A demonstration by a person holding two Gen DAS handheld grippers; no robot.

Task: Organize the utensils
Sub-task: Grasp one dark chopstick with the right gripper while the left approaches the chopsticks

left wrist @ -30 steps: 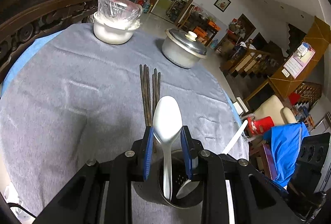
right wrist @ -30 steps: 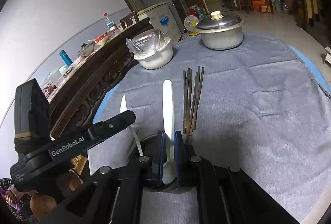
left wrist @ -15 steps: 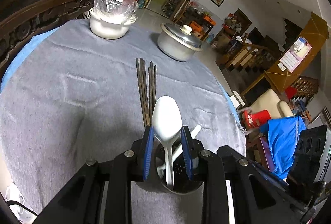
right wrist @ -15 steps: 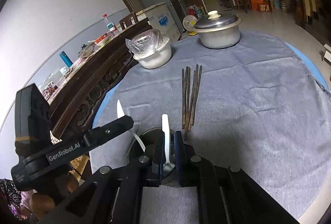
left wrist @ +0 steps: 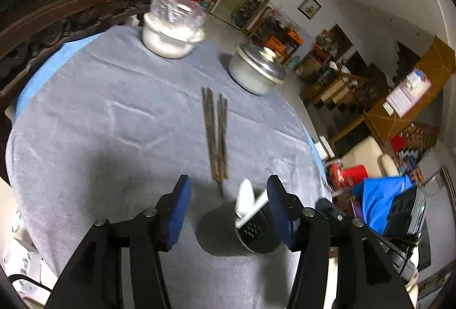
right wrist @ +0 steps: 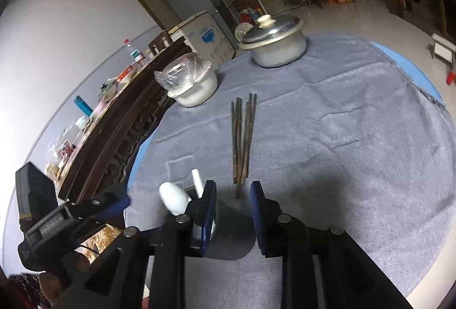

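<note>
The left hand-held gripper (left wrist: pixel 226 205) is held with its blue pads spread wide apart, nothing clamped between them. The right hand-held gripper (right wrist: pixel 232 210) is likewise parted and empty. Two white spoons (left wrist: pixel 246 202) are seen standing in the dark perforated holder (left wrist: pixel 253 232), which is placed on the grey-clothed surface (left wrist: pixel 99 123) just inside the left gripper's right pad. The brown chopsticks (right wrist: pixel 242 140) are laid in a bundle straight ahead of both grippers, untouched.
</note>
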